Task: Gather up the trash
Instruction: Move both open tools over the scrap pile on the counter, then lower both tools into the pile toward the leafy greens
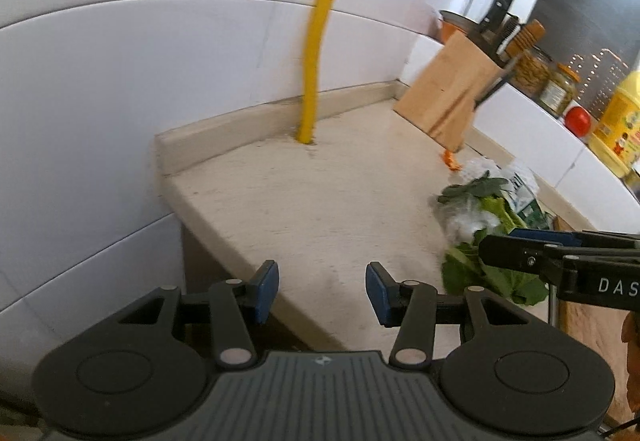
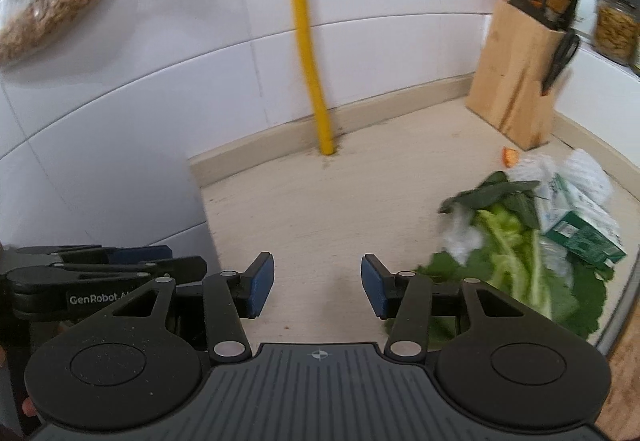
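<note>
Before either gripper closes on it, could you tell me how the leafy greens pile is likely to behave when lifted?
The greens are probably floppy: the wide leaves lie flat and limp on the counter. They look light. As loose leaves mixed with crumpled plastic, some would likely slip free of one pinch.

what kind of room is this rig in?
Almost certainly a home kitchen: a wooden knife block stands in the corner of a pale countertop against white tiled walls, jars of dry food and a yellow oil bottle line a ledge, and leafy vegetable scraps lie on the counter.
</note>
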### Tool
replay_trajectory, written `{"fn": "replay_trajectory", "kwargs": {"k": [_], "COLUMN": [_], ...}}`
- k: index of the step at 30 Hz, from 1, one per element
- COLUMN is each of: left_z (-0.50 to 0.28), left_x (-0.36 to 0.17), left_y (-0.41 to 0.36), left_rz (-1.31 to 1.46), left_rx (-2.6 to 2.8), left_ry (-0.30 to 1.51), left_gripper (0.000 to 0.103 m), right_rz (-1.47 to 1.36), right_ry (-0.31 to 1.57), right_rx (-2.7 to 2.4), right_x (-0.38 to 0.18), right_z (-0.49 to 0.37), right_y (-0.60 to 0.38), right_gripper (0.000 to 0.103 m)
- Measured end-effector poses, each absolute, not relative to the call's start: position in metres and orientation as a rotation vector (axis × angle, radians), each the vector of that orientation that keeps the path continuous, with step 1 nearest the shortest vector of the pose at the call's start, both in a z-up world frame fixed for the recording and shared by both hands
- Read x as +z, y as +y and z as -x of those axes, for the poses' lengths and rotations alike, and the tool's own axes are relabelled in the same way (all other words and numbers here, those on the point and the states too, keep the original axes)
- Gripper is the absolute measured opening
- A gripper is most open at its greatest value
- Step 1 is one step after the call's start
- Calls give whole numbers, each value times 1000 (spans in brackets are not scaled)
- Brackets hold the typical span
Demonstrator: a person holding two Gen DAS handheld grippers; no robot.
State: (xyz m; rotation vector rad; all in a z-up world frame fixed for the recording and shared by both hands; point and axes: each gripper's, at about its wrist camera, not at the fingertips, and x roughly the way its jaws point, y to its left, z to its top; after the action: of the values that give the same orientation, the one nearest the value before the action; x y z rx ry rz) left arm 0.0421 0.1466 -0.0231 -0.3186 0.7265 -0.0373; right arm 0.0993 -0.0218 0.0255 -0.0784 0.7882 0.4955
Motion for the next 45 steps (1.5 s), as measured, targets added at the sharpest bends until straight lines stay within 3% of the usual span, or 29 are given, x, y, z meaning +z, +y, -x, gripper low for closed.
{"fn": "replay_trajectory", "kwargs": {"k": [10,45], "left_z": [-56,-137], "left_x": [-13,-14], "left_y": [116,6], "left_rz": [264,178], "left_rx": [-104,-364], "left_ry": [722,784], "left_gripper": [46,47], "right_rz": [55,-12], "right_ry": [772,764], "right_rx": [438,134], "right_x": [31,14], "right_z": [-106,-145], "right_y": [-51,-193], "right_gripper": [57,62]}}
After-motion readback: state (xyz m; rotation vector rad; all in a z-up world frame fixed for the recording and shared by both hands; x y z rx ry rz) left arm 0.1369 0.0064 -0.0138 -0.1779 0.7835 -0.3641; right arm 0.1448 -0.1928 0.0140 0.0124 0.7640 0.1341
